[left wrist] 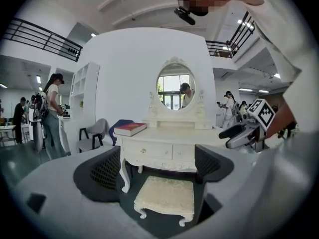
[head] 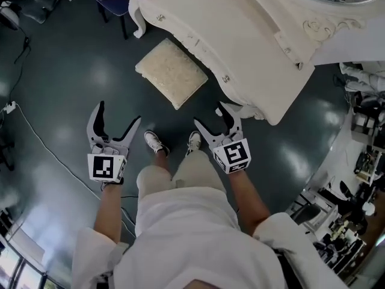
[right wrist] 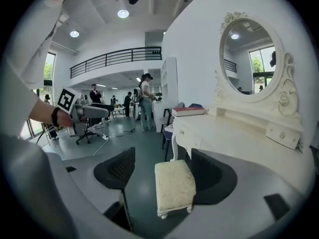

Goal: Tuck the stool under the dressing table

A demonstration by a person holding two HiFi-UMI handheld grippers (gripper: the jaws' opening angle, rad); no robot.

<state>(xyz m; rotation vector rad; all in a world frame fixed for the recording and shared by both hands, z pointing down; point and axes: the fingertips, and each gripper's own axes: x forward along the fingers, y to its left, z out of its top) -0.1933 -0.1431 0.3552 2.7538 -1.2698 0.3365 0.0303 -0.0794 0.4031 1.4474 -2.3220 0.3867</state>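
Filling the upper right of the head view, the white dressing table (head: 240, 35) stands on the dark floor (head: 72, 71). The cream stool (head: 172, 72) sits just in front of it — not tucked under. The left gripper (head: 119, 113) and right gripper (head: 210, 114) hang clear of the stool, jaws spread wide — gripping nothing.

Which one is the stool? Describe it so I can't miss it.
Find the big white dressing table with the oval mirror. On the dark floor just in front of its drawers stands the stool. It is low and backless, cream-cushioned on short curled legs, unlike the grey chair beside the table.
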